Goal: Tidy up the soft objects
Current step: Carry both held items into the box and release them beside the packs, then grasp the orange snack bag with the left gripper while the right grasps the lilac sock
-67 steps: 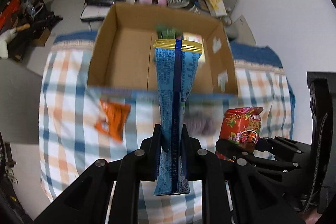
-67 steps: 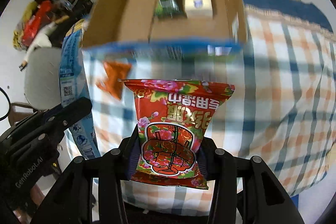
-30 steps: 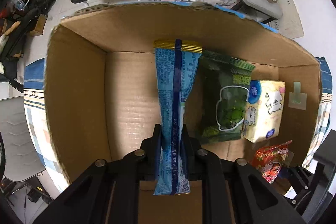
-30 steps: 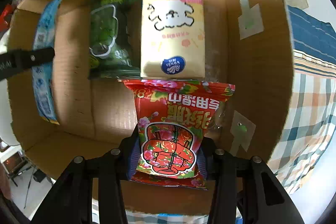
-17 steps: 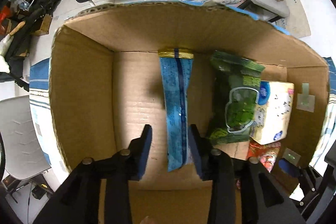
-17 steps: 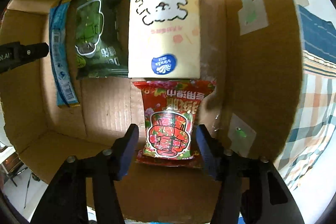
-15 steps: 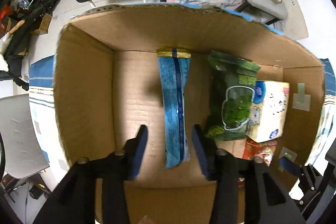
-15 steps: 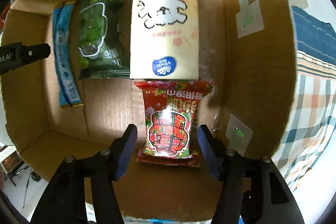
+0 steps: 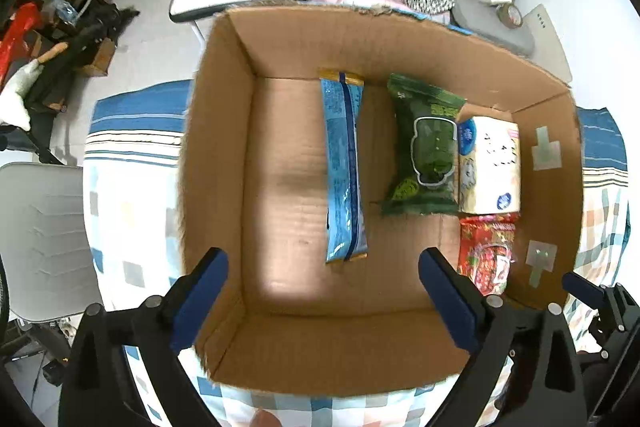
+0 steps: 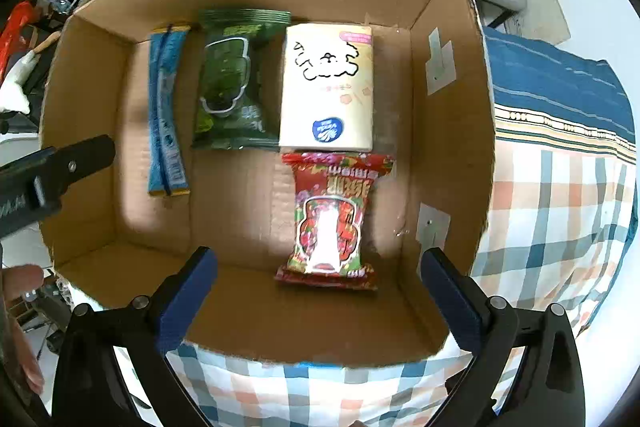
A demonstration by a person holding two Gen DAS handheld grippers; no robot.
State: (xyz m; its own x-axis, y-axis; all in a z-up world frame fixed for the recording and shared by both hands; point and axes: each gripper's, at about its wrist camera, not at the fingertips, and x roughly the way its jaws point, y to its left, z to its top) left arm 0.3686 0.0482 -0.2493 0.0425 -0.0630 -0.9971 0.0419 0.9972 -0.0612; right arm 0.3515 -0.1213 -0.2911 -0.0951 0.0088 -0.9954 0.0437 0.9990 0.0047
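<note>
Four soft packs are lying flat on the floor of the cardboard box (image 10: 452, 115), so as far as these views show the packing is well along; nothing is showing on the checked cloth (image 10: 560, 211) around the box, though much of it is lying out of view, so I cannot tell whether more packs are waiting. Going left to right in the right wrist view: the blue pouch (image 10: 165, 111) is lying long and narrow toward 9 o'clock, its dark seam running down the middle and gold strips at both ends; just beside it the green pack (image 10: 236, 87) is sitting puffy and slightly crumpled, touching or nearly touching the cream tissue pack (image 10: 328, 87) at about 12 o'clock, which is looking squarer and fuller, with a dog drawn on it; the red snack bag (image 10: 330, 215) is lying below the tissue pack, toward the middle of the view, its top edge meeting the tissue pack's lower edge and its glossy face glaring white. The left gripper (image 9: 322, 301) is hovering above the near wall of the box with its jaws spread wide and nothing between them, the blue pouch (image 9: 344, 167) lying apart from it toward 12 o'clock. The right gripper (image 10: 316, 301) is likewise gaping wide and carrying nothing, the red bag lying free just beyond its fingertips.
</note>
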